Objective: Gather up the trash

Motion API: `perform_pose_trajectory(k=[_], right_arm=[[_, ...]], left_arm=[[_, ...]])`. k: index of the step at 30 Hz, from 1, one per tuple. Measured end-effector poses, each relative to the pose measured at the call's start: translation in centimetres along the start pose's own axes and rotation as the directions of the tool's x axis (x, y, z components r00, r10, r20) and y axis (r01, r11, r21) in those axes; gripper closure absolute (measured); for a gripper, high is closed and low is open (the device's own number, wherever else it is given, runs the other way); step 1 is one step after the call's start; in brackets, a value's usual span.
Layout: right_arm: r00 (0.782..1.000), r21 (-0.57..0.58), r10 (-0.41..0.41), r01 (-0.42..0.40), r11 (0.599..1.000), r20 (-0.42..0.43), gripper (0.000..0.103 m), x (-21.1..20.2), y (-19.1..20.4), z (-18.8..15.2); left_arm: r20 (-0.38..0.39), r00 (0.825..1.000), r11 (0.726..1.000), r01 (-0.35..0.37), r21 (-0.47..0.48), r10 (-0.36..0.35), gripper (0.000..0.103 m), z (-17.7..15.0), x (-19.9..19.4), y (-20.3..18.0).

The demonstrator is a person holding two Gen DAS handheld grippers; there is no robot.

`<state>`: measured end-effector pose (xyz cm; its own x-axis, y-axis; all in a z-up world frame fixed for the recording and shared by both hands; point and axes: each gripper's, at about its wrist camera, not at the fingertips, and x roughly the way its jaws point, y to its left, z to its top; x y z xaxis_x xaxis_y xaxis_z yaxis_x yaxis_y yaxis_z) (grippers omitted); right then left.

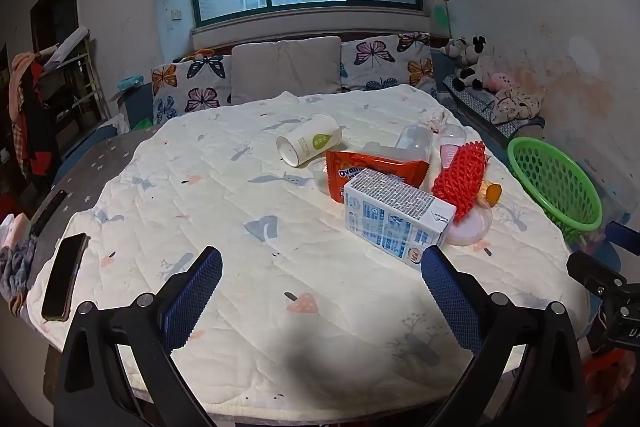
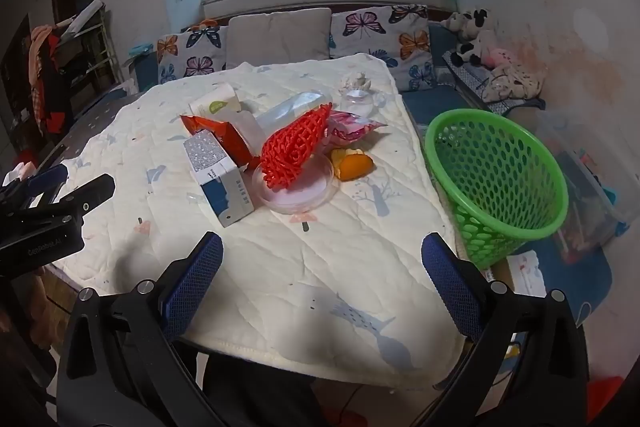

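A heap of trash lies on the quilted table cover [image 1: 224, 195]: a white-and-blue milk carton [image 1: 394, 217] [image 2: 219, 173], a red snack bag [image 1: 376, 171] [image 2: 224, 139], a red foam net [image 1: 460, 183] [image 2: 296, 149], a tipped paper cup [image 1: 310, 143] [image 2: 214, 103], a clear lid [image 2: 296, 189], orange peel [image 2: 352, 165], a pink wrapper [image 2: 352, 127] and a clear bottle [image 1: 414, 139]. My left gripper [image 1: 322, 291] is open, short of the carton. My right gripper [image 2: 322, 291] is open over bare cloth, nearer than the lid. Nothing is between either pair of fingers.
A green perforated basket [image 2: 496, 183] [image 1: 556, 183] stands at the table's right edge. A black phone [image 1: 64, 275] lies at the left edge of the cover. Behind the table is a sofa with butterfly cushions [image 1: 384, 61] and plush toys [image 2: 476, 39].
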<state>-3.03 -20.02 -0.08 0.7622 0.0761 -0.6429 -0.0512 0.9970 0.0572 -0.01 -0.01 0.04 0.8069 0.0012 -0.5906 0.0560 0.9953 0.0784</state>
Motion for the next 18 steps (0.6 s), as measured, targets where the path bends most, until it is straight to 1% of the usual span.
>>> perform_pose_trajectory(k=[2, 3, 8, 9, 14, 18], right_arm=[[1.0, 0.001, 0.0, 0.0, 1.0, 0.001, 0.004, 0.0, 0.0, 0.0], [1.0, 0.0, -0.001, 0.001, 1.0, 0.001, 0.004, 0.0, 0.0, 0.0], [1.0, 0.004, -0.002, 0.002, 1.0, 0.001, 0.004, 0.0, 0.0, 0.0], [1.0, 0.0, -0.001, 0.001, 1.0, 0.002, 0.004, -0.1, 0.1, 0.1], [1.0, 0.004, -0.001, 0.001, 1.0, 0.005, 0.004, -0.4, 0.2, 0.0], [1.0, 0.005, 0.005, -0.005, 1.0, 0.0, 0.004, 0.0, -0.1, 0.0]], left_arm=[[0.006, 1.0, 1.0, -0.006, 0.002, 0.006, 0.006, 0.0, -0.1, -0.2], [-0.011, 1.0, 1.0, 0.0, -0.011, 0.0, 0.006, 0.1, 0.3, 0.5], [-0.01, 1.0, 1.0, 0.0, -0.014, -0.001, 0.006, 0.5, 0.8, 0.6], [0.003, 1.0, 1.0, 0.001, -0.013, -0.001, 0.006, 0.1, 0.1, 0.7], [-0.001, 1.0, 1.0, 0.007, -0.025, -0.007, 0.006, 0.0, 0.4, 1.1], [-0.001, 1.0, 0.999, -0.002, -0.036, 0.002, 0.006, 0.2, 0.1, 0.7]])
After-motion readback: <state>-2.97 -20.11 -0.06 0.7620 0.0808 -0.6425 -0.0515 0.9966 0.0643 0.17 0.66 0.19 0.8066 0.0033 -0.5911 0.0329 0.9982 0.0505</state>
